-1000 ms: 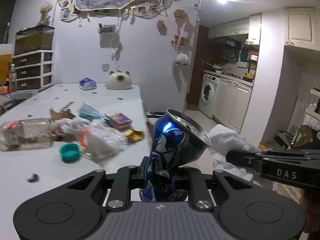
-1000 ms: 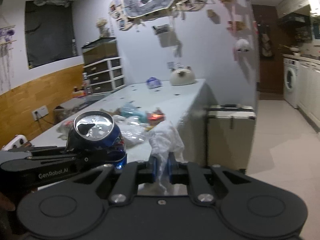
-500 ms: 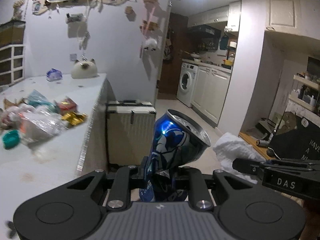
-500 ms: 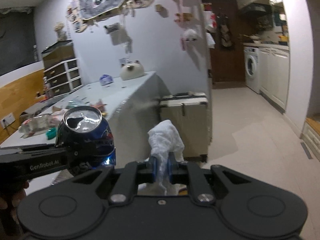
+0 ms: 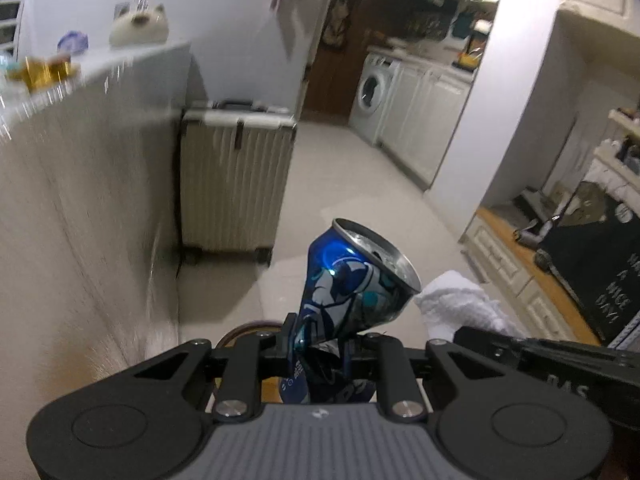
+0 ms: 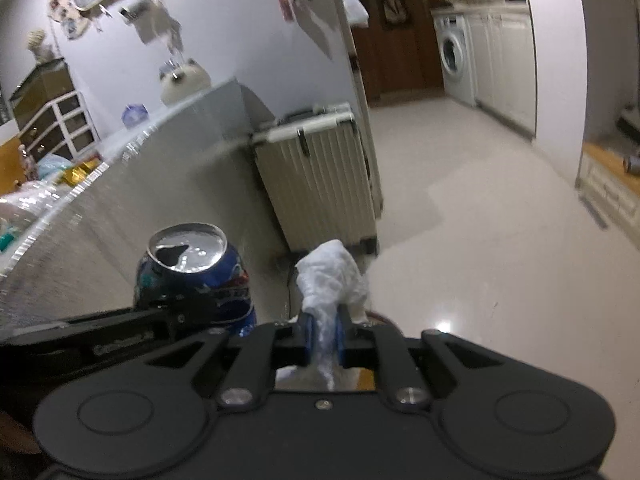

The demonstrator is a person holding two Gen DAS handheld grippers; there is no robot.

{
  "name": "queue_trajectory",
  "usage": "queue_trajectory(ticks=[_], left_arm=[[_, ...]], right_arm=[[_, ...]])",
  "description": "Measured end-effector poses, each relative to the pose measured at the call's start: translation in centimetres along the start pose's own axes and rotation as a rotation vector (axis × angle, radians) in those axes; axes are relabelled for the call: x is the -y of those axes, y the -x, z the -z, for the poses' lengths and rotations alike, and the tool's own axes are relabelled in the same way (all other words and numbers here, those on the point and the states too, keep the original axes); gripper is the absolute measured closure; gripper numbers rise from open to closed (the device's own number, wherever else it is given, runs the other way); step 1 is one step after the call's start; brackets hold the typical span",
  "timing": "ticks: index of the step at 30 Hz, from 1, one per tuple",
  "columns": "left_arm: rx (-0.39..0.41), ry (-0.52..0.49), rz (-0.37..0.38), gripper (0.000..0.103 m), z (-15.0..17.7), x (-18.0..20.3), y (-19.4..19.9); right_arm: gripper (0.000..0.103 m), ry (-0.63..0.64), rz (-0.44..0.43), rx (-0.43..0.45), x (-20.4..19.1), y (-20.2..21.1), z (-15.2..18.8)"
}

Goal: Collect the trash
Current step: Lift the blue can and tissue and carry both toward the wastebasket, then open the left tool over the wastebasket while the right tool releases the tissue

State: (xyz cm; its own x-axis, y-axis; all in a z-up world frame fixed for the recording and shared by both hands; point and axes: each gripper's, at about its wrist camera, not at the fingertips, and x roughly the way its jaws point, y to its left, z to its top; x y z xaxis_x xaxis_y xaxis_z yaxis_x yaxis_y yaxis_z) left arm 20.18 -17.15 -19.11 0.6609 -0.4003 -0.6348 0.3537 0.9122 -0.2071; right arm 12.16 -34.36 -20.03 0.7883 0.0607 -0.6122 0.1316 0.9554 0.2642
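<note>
Counter: the white counter [image 5: 92, 128] runs along the left, blurred, with gold foil wrappers [image 5: 44, 70] near its far edge.
Suitcase: a ribbed cream hard-shell suitcase [image 5: 236, 176] stands on the floor just beyond the counter's end.
Left tongs: the left tongs [image 5: 318, 346] are clamped on a crushed blue aluminium drink can [image 5: 352, 280], gripped at its dented lower body, open top tilted up to the right.
Can handling: light, thin-walled and slippery; it likely buckles further under pressure, so the creased waist looks the surest hold.
Right tongs: the right tongs [image 6: 324, 338] pinch a crumpled white paper tissue [image 6: 332, 276] by its tail.
Tissue handling: soft, almost weightless, tears easily; a bunched fold probably holds best.
Bin: a dark round rim [image 5: 250, 326], possibly a bin, peeks below the left tongs.
</note>
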Motion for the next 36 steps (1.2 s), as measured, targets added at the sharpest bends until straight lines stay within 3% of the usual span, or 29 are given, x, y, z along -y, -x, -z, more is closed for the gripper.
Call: queue_trajectory(ticks=[10, 23, 31, 36], left_arm=[[-0.107, 0.054, -0.042, 0.082, 1.9, -4.6, -11.8], [-0.247, 0.088, -0.058, 0.082, 4.5, -7.2, -22.8], [-0.359, 0.088, -0.048, 0.082, 5.2, -8.6, -27.1], [-0.394, 0.077, -0.03, 0.082, 5.2, -9.0, -28.9]], right_arm=[[0.091, -0.082, 0.013, -0.112, 2.9, -11.8, 1.8], [0.091, -0.149, 0.05, -0.255, 6.1, -25.5, 4.5], [0.091, -0.204, 0.08, -0.317, 7.7, -30.4, 5.8], [0.091, -0.147, 0.088, -0.345, 6.9, -32.1, 5.6]])
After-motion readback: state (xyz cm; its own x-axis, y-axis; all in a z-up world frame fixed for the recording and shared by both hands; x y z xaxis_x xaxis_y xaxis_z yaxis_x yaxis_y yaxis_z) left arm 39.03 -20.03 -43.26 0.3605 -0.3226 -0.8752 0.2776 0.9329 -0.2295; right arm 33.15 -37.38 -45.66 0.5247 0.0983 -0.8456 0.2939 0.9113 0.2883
